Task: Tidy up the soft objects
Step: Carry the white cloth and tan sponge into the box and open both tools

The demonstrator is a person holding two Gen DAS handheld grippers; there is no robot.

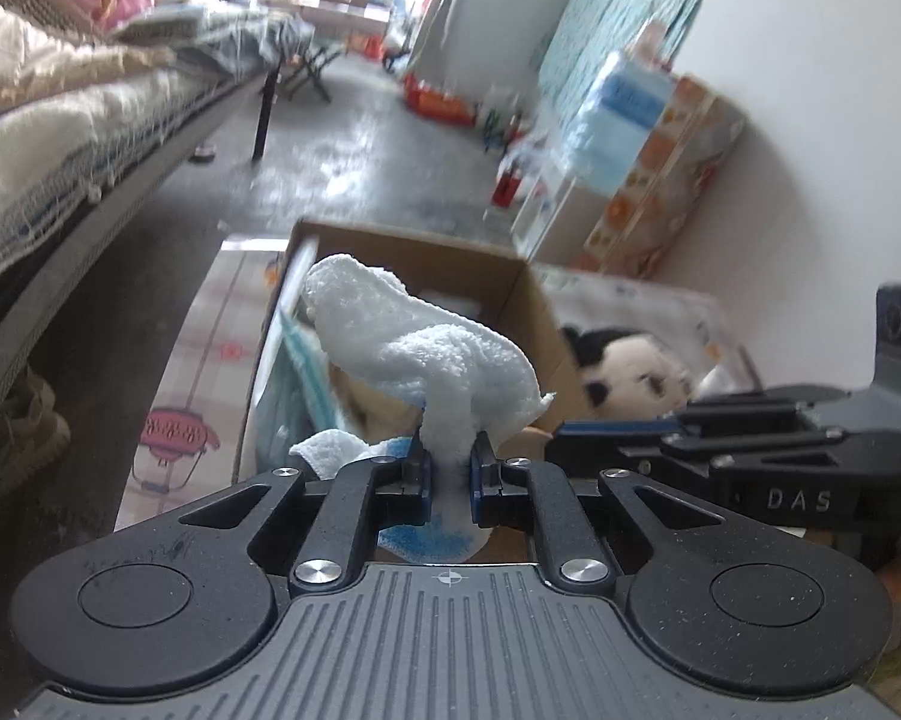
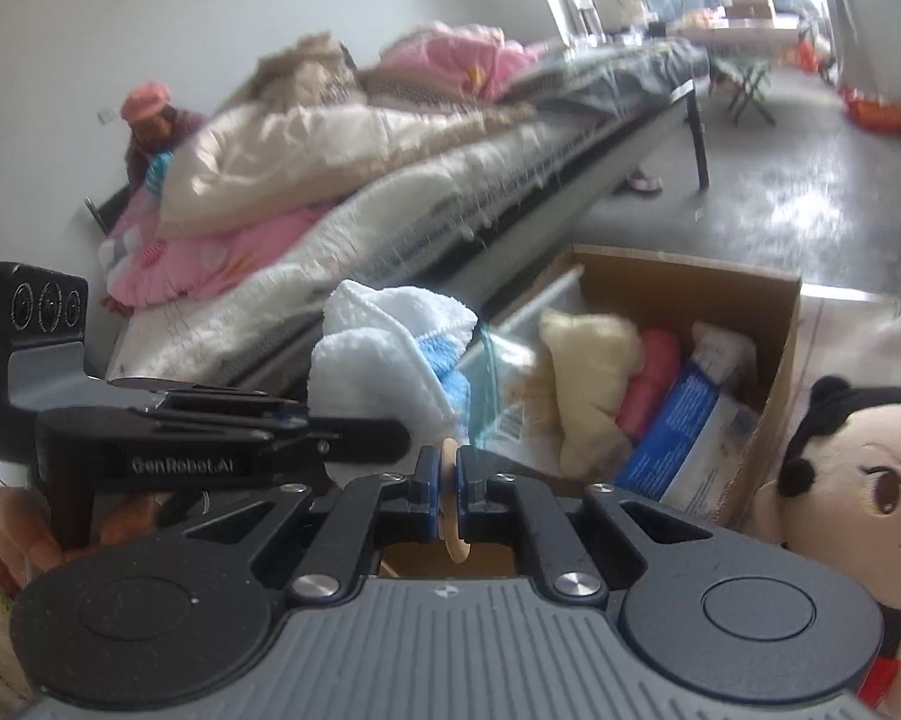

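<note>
The white towel point(image 1: 426, 354) is held pinched in the left gripper point(image 1: 450, 468), the jaws drawn narrow on a bunched neck of cloth, and the bulk of it is carried out ahead of the fingertips, right over the open cardboard box point(image 1: 513, 282). For the drop to go well, the bundle would best be brought fully past the near wall of the box before the jaws are eased apart, so that the trailing flap below the fingers is not left draped over the rim; a slight lowering first should keep it from unrolling.

The right gripper point(image 2: 449, 474) is closed tight on a thin tan edge, seemingly part of the plush doll point(image 2: 858, 480) that lies just right of its fingers, though the link between the two is hidden by the gripper body. It would be wise for that hand to be kept clear of the box mouth while the towel goes in.

The towel itself is seen as thick, fluffy terry, white with a pale blue patch showing by the pads point(image 1: 417, 483) and again in the right view, loosely folded and sagging. Beyond the fingers the box is already well filled: a cream cushion point(image 2: 588, 372), a red roll and a blue-and-white packet are packed inside.
</note>
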